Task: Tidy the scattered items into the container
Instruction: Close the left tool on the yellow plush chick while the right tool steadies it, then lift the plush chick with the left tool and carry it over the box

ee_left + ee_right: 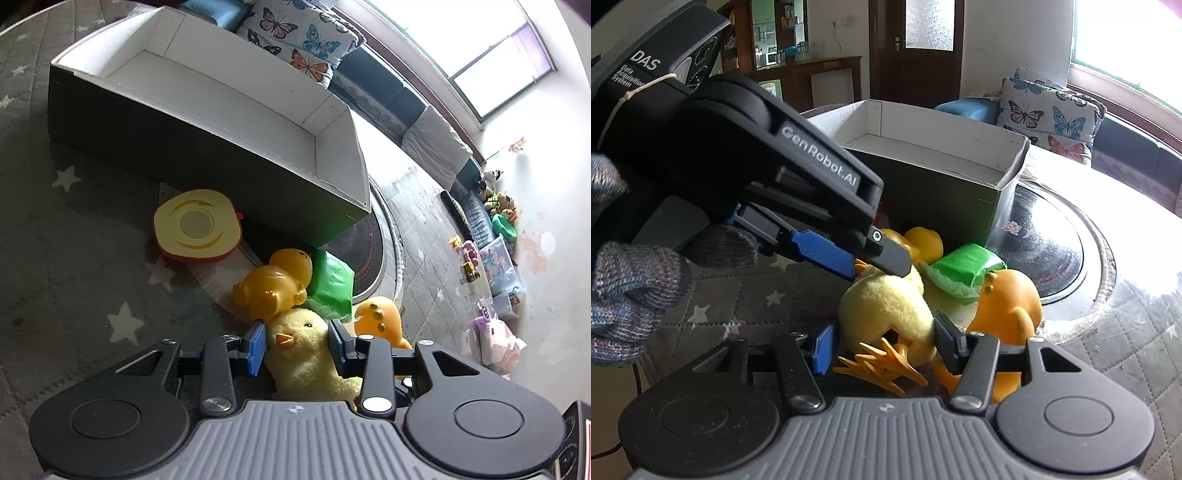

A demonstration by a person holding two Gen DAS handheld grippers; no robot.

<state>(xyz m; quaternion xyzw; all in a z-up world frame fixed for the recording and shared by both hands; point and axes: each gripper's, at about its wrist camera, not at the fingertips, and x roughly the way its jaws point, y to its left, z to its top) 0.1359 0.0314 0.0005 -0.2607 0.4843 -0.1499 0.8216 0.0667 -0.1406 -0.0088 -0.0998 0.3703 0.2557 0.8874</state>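
Observation:
A yellow plush duck (306, 354) lies on the grey star-patterned mat in front of the dark box (184, 147) with a white inside. My left gripper (297, 343) has its blue pads pressed on either side of the duck's head. In the right wrist view the left gripper (875, 269) comes in from the upper left onto the duck (882, 306). My right gripper (884, 347) flanks the duck's rump and orange feet. Its right finger touches the plush and its left pad stands a sliver off. The box (942, 184) holds nothing visible.
Beside the duck lie an orange bumpy toy (1008, 299), a green packet (964, 266), amber plastic toys (269, 295) and a yellow-and-red disc toy (197, 225). A round dark plate (1052, 251) sits right of the box. A gloved hand (628, 277) holds the left gripper. Butterfly cushions (295, 33) lie behind.

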